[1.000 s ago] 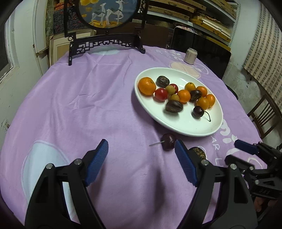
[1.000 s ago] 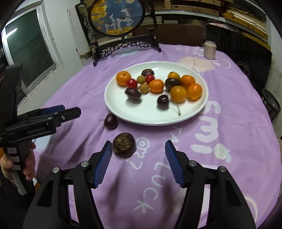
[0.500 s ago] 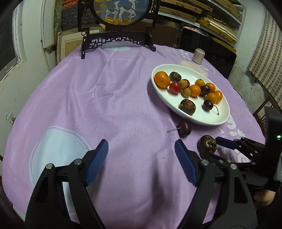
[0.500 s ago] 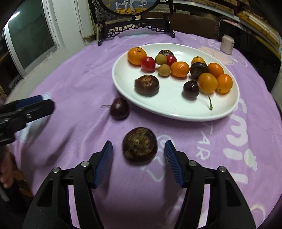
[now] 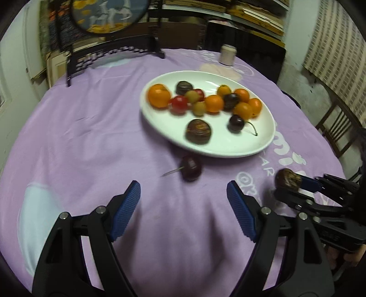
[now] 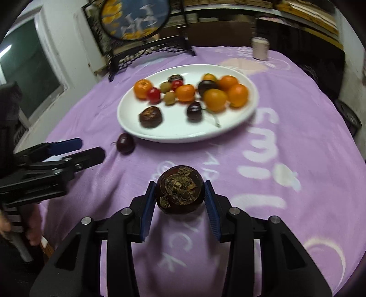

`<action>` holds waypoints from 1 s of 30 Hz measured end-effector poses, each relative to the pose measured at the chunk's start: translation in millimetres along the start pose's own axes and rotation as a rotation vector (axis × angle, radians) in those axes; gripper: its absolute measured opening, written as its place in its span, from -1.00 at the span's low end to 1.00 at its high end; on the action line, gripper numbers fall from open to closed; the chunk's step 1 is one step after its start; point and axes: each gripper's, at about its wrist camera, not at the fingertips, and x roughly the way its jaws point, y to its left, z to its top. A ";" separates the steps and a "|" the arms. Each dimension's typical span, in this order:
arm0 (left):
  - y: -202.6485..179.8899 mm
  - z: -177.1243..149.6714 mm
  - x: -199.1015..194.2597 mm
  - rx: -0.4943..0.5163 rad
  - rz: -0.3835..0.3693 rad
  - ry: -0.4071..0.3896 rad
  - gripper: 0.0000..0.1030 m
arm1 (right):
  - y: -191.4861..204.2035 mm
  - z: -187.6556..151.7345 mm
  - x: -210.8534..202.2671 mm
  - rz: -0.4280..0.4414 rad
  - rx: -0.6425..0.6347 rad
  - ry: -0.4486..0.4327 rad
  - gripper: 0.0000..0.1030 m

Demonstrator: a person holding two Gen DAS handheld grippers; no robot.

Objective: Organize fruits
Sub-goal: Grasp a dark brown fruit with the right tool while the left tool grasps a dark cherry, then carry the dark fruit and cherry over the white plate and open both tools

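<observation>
Right gripper (image 6: 180,201): pads clamped on brown wrinkled fruit (image 6: 179,193), above purple tablecloth (image 6: 286,128). Left gripper (image 5: 183,209): fingers spread wide, holding nothing; dark cherry (image 5: 190,168) at 12 o'clock. White plate (image 5: 160,128) of fruit beyond.

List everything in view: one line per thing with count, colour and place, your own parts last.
plate: one, white, oval, on the cloth beyond both grippers.
orange fruits: six on the plate, mostly along its far side.
red fruits: two, small, on the plate.
yellow-green fruits: two, small, mid-plate.
dark fruits on plate: four, brown to purple.
loose cherry: one, dark red, on the cloth before the plate.
brown fruit: one, between the right pads.
jar: one, pale, far edge.
round screen: one, blue, dark stand, far side.
tablecloth: one, purple.
left hand-held gripper: open, empty.
right hand-held gripper: shut on brown fruit.
</observation>
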 end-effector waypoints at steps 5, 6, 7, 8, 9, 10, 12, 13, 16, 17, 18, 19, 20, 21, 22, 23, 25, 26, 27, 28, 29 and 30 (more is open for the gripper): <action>-16.2 7.8 25.9 0.040 0.008 0.041 0.20 | -19.1 -9.8 -9.4 0.010 0.047 -0.007 -0.18; -16.8 9.2 29.6 0.039 0.009 0.047 0.14 | -22.1 -10.4 -10.7 0.013 0.054 -0.009 -0.18; -17.3 10.4 33.8 0.039 0.010 0.053 0.06 | -22.7 -9.9 -10.3 0.015 0.056 -0.011 -0.18; -17.3 11.1 37.2 0.037 0.012 0.061 0.02 | -23.4 -9.3 -10.6 0.019 0.058 -0.013 -0.18; -16.9 11.9 41.9 0.034 0.007 0.072 -0.06 | -24.8 -9.4 -11.3 0.026 0.061 -0.016 -0.18; -16.4 12.2 44.8 0.030 0.002 0.078 -0.14 | -25.0 -9.6 -11.5 0.030 0.062 -0.016 -0.18; -15.1 12.7 52.2 0.027 0.007 0.093 -0.29 | -26.1 -10.2 -11.6 0.042 0.067 -0.017 -0.18; -13.9 12.5 55.3 0.025 0.011 0.099 -0.36 | -26.7 -10.3 -11.0 0.045 0.069 -0.016 -0.18; -8.9 12.6 55.6 0.016 0.017 0.090 -0.51 | -28.3 -10.3 -9.4 0.047 0.078 -0.013 -0.18; -6.9 12.4 55.4 0.007 0.006 0.088 -0.51 | -29.1 -10.3 -9.2 0.047 0.080 -0.011 -0.18; -5.3 12.3 54.9 0.002 -0.002 0.086 -0.51 | -28.8 -9.8 -8.3 0.047 0.082 -0.009 -0.18; -4.5 11.5 53.0 -0.003 -0.005 0.079 -0.51 | -27.9 -9.2 -7.8 0.047 0.082 -0.008 -0.18; -4.7 10.9 51.1 -0.003 -0.006 0.074 -0.51 | -27.2 -8.9 -8.1 0.047 0.080 -0.008 -0.18; -5.3 9.9 47.2 0.001 -0.006 0.064 -0.51 | -25.4 -8.8 -8.5 0.046 0.075 -0.007 -0.18; -5.8 8.7 42.8 0.004 -0.007 0.056 -0.51 | -24.3 -8.3 -8.5 0.045 0.071 -0.006 -0.18; -6.2 7.8 39.3 0.005 -0.011 0.051 -0.51 | -22.9 -8.1 -8.6 0.044 0.068 -0.005 -0.18; -6.3 4.0 28.4 0.006 -0.024 0.038 -0.51 | -20.8 -6.9 -7.2 0.045 0.065 -0.001 -0.18; -6.2 2.2 23.1 0.008 -0.030 0.033 -0.51 | -20.0 -6.3 -6.6 0.045 0.064 0.000 -0.18; -6.2 0.1 18.0 0.009 -0.036 0.029 -0.51 | -18.2 -5.7 -5.6 0.046 0.062 0.001 -0.18; -6.3 -2.3 11.1 0.010 -0.047 0.022 -0.51 | -17.2 -5.2 -4.8 0.048 0.061 0.002 -0.17; -6.6 -4.3 4.8 0.012 -0.056 0.014 -0.51 | -15.8 -4.7 -4.2 0.050 0.060 0.002 -0.18; -6.9 -6.0 -2.9 0.015 -0.064 0.003 -0.51 | -13.6 -3.9 -3.5 0.052 0.057 0.003 -0.18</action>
